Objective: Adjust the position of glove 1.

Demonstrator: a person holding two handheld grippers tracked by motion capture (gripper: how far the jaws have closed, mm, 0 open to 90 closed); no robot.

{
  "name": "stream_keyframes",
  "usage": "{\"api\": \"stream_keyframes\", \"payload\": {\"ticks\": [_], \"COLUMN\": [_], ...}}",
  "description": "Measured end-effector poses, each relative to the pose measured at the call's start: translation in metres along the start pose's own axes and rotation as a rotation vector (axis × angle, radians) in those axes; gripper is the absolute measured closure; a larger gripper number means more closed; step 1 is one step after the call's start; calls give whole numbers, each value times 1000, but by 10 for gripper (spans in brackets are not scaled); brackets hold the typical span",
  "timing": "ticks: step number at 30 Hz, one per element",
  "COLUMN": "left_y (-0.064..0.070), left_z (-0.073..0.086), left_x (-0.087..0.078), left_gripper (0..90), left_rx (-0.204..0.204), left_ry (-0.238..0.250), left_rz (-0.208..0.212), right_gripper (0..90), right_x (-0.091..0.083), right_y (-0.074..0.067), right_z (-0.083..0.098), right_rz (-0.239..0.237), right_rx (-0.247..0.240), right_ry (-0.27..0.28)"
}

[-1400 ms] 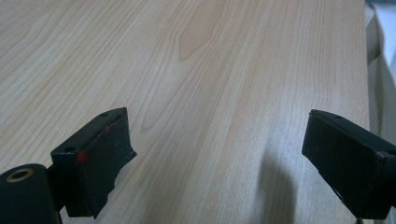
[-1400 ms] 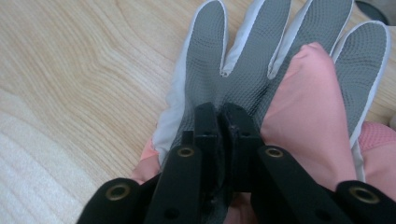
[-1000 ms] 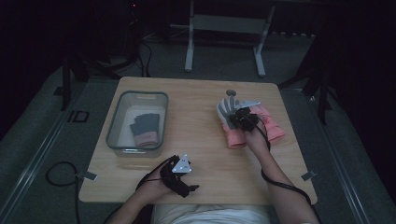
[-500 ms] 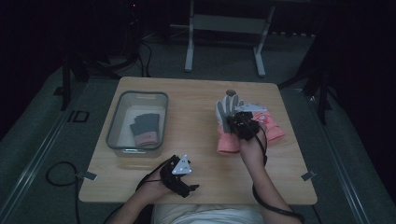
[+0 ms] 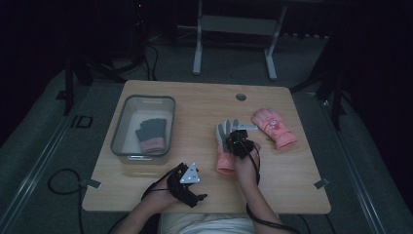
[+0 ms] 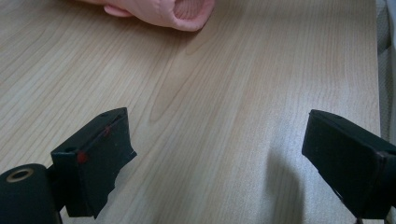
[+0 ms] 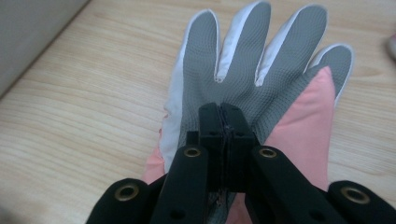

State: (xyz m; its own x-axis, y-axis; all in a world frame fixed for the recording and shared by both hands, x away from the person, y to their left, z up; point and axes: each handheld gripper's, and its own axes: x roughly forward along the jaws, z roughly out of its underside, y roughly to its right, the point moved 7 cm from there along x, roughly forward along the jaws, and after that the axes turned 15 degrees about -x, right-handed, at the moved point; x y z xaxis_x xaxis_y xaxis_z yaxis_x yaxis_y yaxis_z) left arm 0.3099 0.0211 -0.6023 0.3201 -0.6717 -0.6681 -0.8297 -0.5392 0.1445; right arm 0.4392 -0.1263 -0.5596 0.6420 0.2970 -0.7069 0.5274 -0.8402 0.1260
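One pink-and-grey glove (image 5: pixel 227 148) is pinched in my right claw (image 5: pixel 238 139), and I have just dragged it off its mate (image 5: pixel 274 127) toward the table's (image 5: pixel 292 195) middle. My left claw (image 6: pixel 219 154) rests agape by the near edge; the clear bin (image 5: pixel 122 127) looks next.
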Motion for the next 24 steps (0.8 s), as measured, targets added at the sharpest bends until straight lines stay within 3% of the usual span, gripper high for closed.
{"api": "stream_keyframes", "payload": {"ticks": [7,14,18,20,22,24], "left_y": [-1,-2,-2,-2,-1,-1], "left_z": [1,2,2,2,2,2], "left_x": [0,1,1,1,0,0], "left_gripper": [79,79,79,79,79,79], "left_rx": [-6,-10,-10,-4,-8,-9], "left_ry": [5,-3,-4,-1,10,9], "left_rz": [3,7,9,13,21,22], "right_gripper": [843,827,720,698,676,663], "right_x": [27,30,19,6,-8,-22], "right_y": [-6,-4,-5,-4,3,20], "right_z": [6,6,0,-7,-16,-21], "right_rz": [-40,-58,-76,-86,-81,-75], "right_rx": [1,-32,-45,-84,-135,-157], "right_ry": [-28,-7,21,64,123,162]}}
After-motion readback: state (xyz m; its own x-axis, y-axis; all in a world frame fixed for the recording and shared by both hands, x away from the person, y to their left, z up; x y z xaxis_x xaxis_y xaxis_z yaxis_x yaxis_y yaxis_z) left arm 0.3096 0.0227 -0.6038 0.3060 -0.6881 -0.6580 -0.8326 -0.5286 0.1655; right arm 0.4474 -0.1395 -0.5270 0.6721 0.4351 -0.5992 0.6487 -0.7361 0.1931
